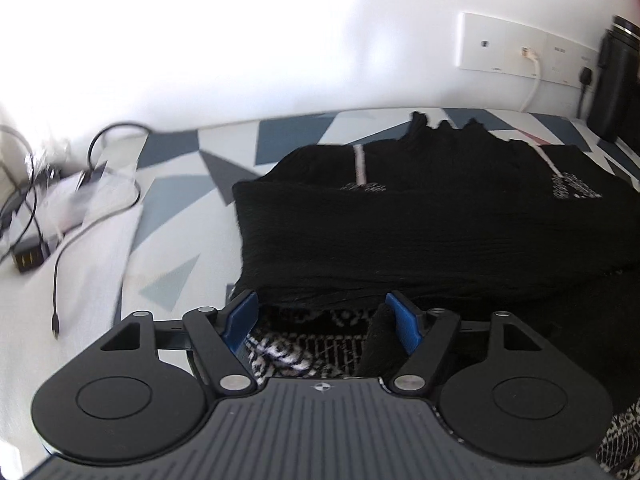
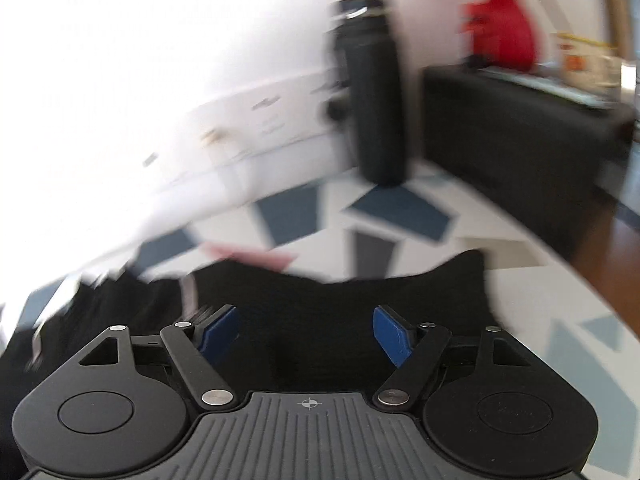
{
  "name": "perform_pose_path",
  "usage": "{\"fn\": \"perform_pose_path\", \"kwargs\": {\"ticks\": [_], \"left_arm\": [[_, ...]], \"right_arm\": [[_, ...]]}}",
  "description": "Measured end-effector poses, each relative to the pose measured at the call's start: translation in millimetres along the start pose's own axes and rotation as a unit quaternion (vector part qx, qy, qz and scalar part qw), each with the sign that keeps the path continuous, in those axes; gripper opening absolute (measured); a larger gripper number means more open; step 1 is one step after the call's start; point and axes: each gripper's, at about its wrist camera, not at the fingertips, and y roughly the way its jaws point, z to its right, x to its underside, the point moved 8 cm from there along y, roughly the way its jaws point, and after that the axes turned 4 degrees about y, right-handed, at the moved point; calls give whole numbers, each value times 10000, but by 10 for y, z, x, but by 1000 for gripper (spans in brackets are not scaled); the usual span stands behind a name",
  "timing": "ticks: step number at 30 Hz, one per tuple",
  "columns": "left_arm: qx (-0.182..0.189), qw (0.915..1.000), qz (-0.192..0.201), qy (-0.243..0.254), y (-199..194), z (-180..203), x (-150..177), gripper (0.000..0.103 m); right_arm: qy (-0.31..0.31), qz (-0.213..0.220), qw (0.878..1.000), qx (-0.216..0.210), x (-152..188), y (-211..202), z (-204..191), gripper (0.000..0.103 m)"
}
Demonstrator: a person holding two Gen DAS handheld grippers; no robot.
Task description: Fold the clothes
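One upright dark bottle (image 2: pixel 370 92), closed.

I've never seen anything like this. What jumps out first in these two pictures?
A big black garment lies heaped in the middle of a tabletop patterned with blue and grey shapes. At the bottom of each view, a two-fingered tool with blue pads stands open over the cloth: the left gripper and the right gripper. Behind, a tall dark bottle stands by the white wall, with a blurred red ornament further right.
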Motion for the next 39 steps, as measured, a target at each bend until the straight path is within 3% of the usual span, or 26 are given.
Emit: {"fn": "perform_pose_path", "kwargs": {"ticks": [4, 6, 8, 9, 10, 16, 22, 25, 27, 29, 31, 34, 36, 39], "left_arm": [[-220, 9997, -42, -74, 67, -117, 44, 73], [-353, 9993, -84, -69, 98, -172, 77, 73], [-482, 9987, -155, -59, 125, -221, 128, 73], [-529, 9984, -190, -63, 145, -242, 155, 73], [-567, 9982, -194, -92, 160, -263, 177, 73], [-856, 9955, -118, -397, 195, -373, 199, 80], [-1146, 9930, -51, -280, 188, -372, 194, 80], [-1169, 9927, -52, -308, 193, -381, 195, 82], [-1136, 9929, -81, -357, 193, -396, 196, 82], [-1075, 9934, -122, -381, 186, -406, 203, 82], [-836, 9953, -138, -458, 147, -386, 199, 82], [51, 9982, 91, -590, -35, -254, 130, 82], [326, 9973, 350, -553, -197, -137, 34, 83], [538, 9964, 431, -491, -262, 60, -104, 89]], "right_arm": [[-420, -514, 9978, -93, 139, 273, -150, 66], [-678, -607, 9958, -57, 191, 331, -218, 34], [-870, -652, 9941, -54, 225, 355, -284, 27], [-898, -629, 9939, -68, 224, 346, -305, 13], [-926, -607, 9938, -82, 223, 337, -326, 8], [-947, -526, 9939, -191, 82, 445, -473, 6], [-895, 184, 9953, -322, -383, 399, -632, 6], [-979, -130, 9948, -240, -426, 561, -635, 10], [-956, -631, 9931, -268, -341, 719, -577, 27], [-790, -718, 9940, -252, -298, 729, -477, 31], [-554, -589, 9966, -167, -281, 643, -351, 36], [-23, -451, 9990, 20, -243, 475, -115, 38], [350, -337, 9987, 178, -202, 355, 68, 46], [673, -128, 9965, 475, -146, 186, 345, 48]]}}
